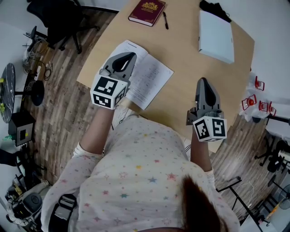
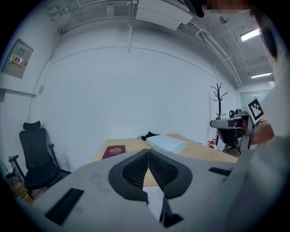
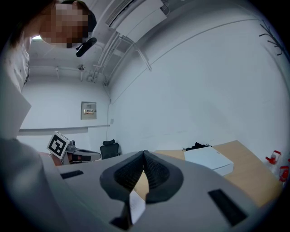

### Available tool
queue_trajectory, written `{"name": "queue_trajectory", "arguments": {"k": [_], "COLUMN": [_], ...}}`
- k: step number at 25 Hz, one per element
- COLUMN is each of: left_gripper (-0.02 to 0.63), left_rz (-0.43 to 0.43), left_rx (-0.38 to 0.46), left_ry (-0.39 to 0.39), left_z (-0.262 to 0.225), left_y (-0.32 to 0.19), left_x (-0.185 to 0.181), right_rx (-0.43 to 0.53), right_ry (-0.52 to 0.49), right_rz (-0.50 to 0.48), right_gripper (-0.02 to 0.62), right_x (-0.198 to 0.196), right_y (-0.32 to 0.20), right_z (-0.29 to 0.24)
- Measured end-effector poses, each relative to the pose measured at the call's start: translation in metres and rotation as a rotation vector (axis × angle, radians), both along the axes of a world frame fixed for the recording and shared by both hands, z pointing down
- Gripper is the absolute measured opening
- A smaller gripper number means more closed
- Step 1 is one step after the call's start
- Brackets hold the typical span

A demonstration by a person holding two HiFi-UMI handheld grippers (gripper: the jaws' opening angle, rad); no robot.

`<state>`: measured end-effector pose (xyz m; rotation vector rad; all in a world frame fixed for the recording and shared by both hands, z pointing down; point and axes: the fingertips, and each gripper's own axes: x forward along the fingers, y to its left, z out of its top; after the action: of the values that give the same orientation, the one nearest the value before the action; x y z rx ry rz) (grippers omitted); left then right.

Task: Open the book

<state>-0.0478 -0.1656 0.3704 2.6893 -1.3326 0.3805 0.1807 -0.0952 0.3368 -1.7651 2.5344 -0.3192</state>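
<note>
Your left gripper [image 1: 130, 56] hangs over the left page of the open book [image 1: 145, 74] with its jaws pressed together and nothing between them. If you drop it from there without spreading them, I'd expect the blunt closed tip to scuff or crease the paper rather than catch a leaf. The book lies at the near edge of the table [image 1: 190, 59], just in front of you, with its nearest corner close to that edge. A sideways push from the left could slide it toward the drop, and thin pages with no weight on them may flip back over. Further right, your right gripper [image 1: 202, 80] hovers above bare wood, well apart from the book, also closed tight and empty, so it is in no position to steady the spine should the left one drag the book. The closed maroon book [image 1: 147, 11], the pen [image 1: 165, 20] and the white box [image 1: 216, 36] lie at the far side and look too distant to get in the way. As for the book itself, it lies flat and face up, turned at an angle to the table edge, with both white pages showing lines of print. The left page is partly hidden under your gripper and the right page is fully visible, so by my judgement it is already open.
</note>
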Motion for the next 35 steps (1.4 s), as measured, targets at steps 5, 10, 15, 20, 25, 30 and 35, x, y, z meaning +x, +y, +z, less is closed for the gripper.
{"name": "queue_trajectory", "arguments": {"k": [5, 10, 15, 20, 25, 30, 35], "left_gripper": [0.014, 0.014, 0.012, 0.012, 0.012, 0.012, 0.012], "left_rz": [0.007, 0.021, 0.03, 0.038, 0.044, 0.036, 0.027], "left_rx": [0.048, 0.073, 0.115, 0.157, 0.179, 0.18, 0.185], "left_ry": [0.049, 0.082, 0.117, 0.139, 0.142, 0.146, 0.147], "left_z": [-0.02, -0.032, -0.047, -0.065, -0.072, -0.072, -0.073], "left_y": [0.009, 0.018, 0.025, 0.028, 0.029, 0.029, 0.029], "left_x": [0.006, 0.01, 0.013, 0.016, 0.019, 0.017, 0.014], "right_rx": [0.024, 0.074, 0.098, 0.111, 0.112, 0.114, 0.112], "right_ry": [-0.004, -0.015, -0.009, 0.002, 0.025, 0.027, 0.028], "right_rz": [0.008, 0.013, 0.036, 0.044, 0.042, 0.041, 0.043], "right_gripper": [0.001, 0.001, 0.0, 0.001, 0.0, 0.001, 0.0], "right_x": [-0.001, 0.003, 0.011, 0.012, 0.01, 0.01, 0.011], "right_y": [-0.004, -0.002, -0.002, -0.002, 0.0, 0.002, 0.002], "right_z": [-0.013, -0.037, -0.049, -0.057, -0.058, -0.057, -0.057]}}
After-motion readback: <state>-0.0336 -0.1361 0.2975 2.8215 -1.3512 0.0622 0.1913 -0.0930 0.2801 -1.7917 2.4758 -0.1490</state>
